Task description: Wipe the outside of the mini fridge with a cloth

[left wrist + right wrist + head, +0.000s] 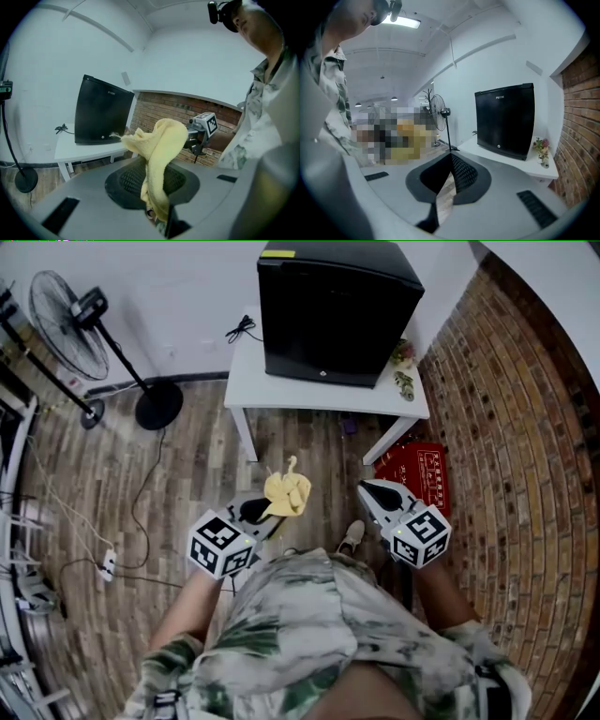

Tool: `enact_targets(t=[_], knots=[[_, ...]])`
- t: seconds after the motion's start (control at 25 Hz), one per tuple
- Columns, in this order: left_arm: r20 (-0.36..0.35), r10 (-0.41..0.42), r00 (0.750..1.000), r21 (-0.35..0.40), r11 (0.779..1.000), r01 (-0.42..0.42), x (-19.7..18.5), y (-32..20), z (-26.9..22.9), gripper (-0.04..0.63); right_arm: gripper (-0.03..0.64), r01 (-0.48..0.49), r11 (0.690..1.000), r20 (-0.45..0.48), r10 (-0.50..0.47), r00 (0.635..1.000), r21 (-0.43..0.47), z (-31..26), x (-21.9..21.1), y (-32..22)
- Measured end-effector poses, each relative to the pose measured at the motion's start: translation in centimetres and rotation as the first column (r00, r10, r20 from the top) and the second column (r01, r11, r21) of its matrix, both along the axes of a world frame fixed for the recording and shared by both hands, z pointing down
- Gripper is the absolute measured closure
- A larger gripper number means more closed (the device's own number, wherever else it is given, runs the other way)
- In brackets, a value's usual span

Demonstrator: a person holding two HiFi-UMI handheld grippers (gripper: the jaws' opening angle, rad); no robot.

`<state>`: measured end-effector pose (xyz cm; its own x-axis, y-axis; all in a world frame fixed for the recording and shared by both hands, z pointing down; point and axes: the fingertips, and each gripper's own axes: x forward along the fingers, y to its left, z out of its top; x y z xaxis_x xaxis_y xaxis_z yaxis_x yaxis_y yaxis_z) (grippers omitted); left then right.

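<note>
The black mini fridge (337, 310) (101, 112) (505, 119) stands with its door closed on a low white table (309, 395) (84, 151) (520, 161) against the wall, ahead of me. My left gripper (269, 509) (152, 187) is shut on a crumpled yellow cloth (287, 493) (159, 147), which bunches up above the jaws. My right gripper (373, 490) (451, 158) is shut and empty, its tips together. Both grippers hover over the wooden floor, well short of the table and fridge. The right gripper's marker cube (206, 124) shows in the left gripper view.
A standing fan (70, 315) with a round base (157, 404) is at left, with cables and a power strip (106, 563) on the floor. A red box (422, 474) lies by the brick wall at right. Small flowers (403, 357) (541, 147) and a black cable (242, 331) sit on the table.
</note>
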<state>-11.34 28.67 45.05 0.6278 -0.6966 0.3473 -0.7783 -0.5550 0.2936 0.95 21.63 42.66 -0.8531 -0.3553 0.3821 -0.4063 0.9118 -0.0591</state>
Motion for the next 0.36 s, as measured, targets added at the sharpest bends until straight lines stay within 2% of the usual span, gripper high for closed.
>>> enact_targets(t=[0.36], knots=[[-0.021, -0.023, 1.000, -0.002, 1.000, 0.023, 0.03, 0.05, 0.63, 0.514, 0.595, 0.023, 1.000, -0.007, -0.023, 1.000, 0.015, 0.45, -0.14, -0.65]])
